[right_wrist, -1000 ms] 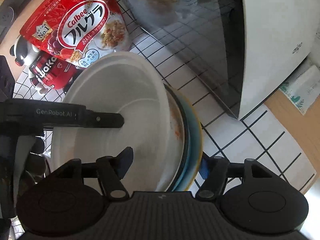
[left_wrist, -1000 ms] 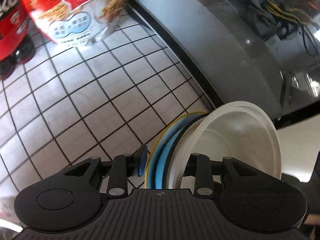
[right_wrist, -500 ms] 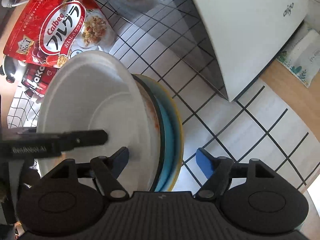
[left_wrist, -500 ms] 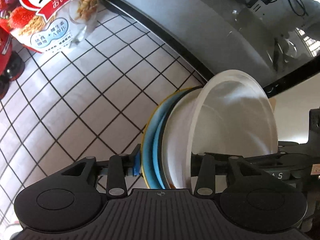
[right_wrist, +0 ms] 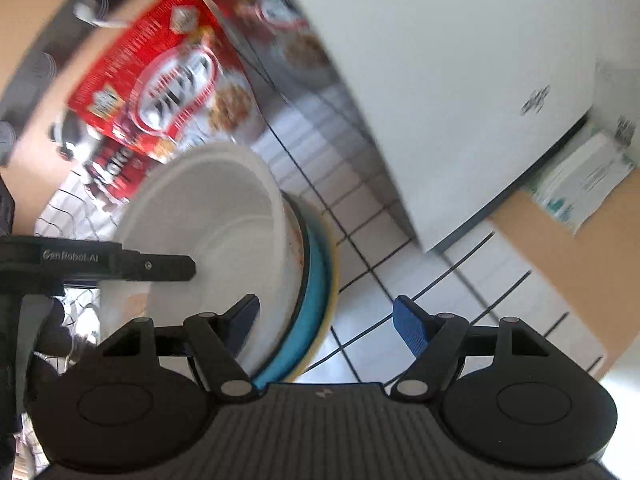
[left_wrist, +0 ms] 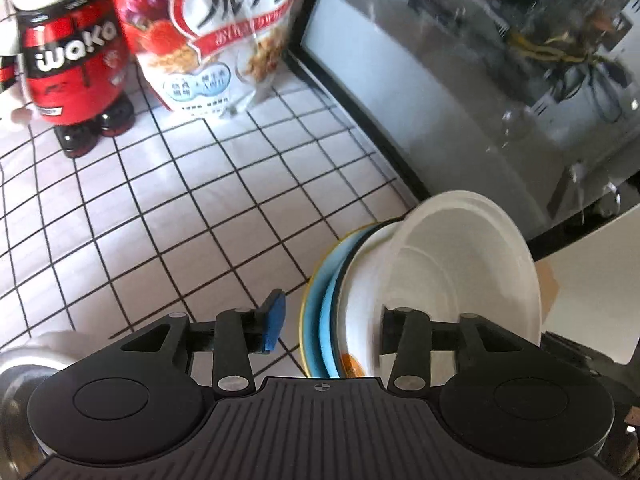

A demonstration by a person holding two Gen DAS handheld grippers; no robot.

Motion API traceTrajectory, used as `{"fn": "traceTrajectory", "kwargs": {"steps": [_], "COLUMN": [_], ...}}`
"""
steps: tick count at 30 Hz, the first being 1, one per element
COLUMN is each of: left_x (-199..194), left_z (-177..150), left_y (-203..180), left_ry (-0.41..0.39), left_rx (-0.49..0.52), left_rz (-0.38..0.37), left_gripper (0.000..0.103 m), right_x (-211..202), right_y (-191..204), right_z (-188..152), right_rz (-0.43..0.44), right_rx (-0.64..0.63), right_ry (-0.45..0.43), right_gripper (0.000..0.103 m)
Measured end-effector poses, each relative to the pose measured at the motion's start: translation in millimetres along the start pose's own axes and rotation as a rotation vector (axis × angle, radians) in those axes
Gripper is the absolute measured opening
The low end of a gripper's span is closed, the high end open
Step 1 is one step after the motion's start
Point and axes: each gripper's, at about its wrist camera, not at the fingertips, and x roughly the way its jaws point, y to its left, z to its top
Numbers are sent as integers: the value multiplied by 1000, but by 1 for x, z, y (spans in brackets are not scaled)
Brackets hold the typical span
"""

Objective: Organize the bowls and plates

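A stack of dishes stands between both grippers: a white bowl (left_wrist: 460, 264) on top, a white plate with orange stains (left_wrist: 354, 364) under it, then a blue plate with a yellow rim (left_wrist: 316, 320). My left gripper (left_wrist: 328, 322) straddles the stack's edge with its jaws spread; the blue pad (left_wrist: 274, 320) stands apart from the blue plate. My right gripper (right_wrist: 326, 316) also straddles the stack (right_wrist: 316, 280), open, with its right pad (right_wrist: 408, 324) clear of the rim. The white bowl (right_wrist: 208, 232) shows there too, with the left gripper's finger (right_wrist: 160, 266) inside it.
The counter is white tile with black grid lines (left_wrist: 160, 208). A red cereal bag (left_wrist: 216, 24) and a red-and-black figurine bottle (left_wrist: 72, 60) stand at the back. A white appliance with a glossy door (left_wrist: 460, 92) is on the right; its white side (right_wrist: 440, 60) is close.
Both grippers' jaws have spread wider around the stack. The left view has tilted up toward the cereal bag and figurine. The right view has swung and is blurred.
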Motion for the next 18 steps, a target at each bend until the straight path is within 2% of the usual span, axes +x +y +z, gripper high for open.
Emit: {"fn": "traceTrajectory", "kwargs": {"steps": [4, 8, 13, 15, 17, 18], "left_x": [-6, 1, 20, 25, 30, 31], "left_z": [-6, -11, -11, -9, -7, -7], "left_y": [-4, -6, -4, -1, -1, -1], "left_ry": [-34, -23, 29, 51, 67, 69], "left_rx": [-5, -22, -47, -78, -90, -91], "left_rz": [-2, 16, 42, 13, -5, -5], "left_gripper": [44, 44, 45, 47, 48, 49], "right_x": [0, 19, 36, 44, 48, 51], "right_y": [2, 6, 5, 0, -4, -5], "right_z": [-3, 0, 16, 22, 28, 30], "right_rz": [15, -46, -40, -45, -17, -7], "right_rx": [-35, -41, -30, 4, 44, 49], "right_ry": [6, 43, 84, 126, 157, 172], "right_gripper": [75, 75, 74, 70, 56, 56]}}
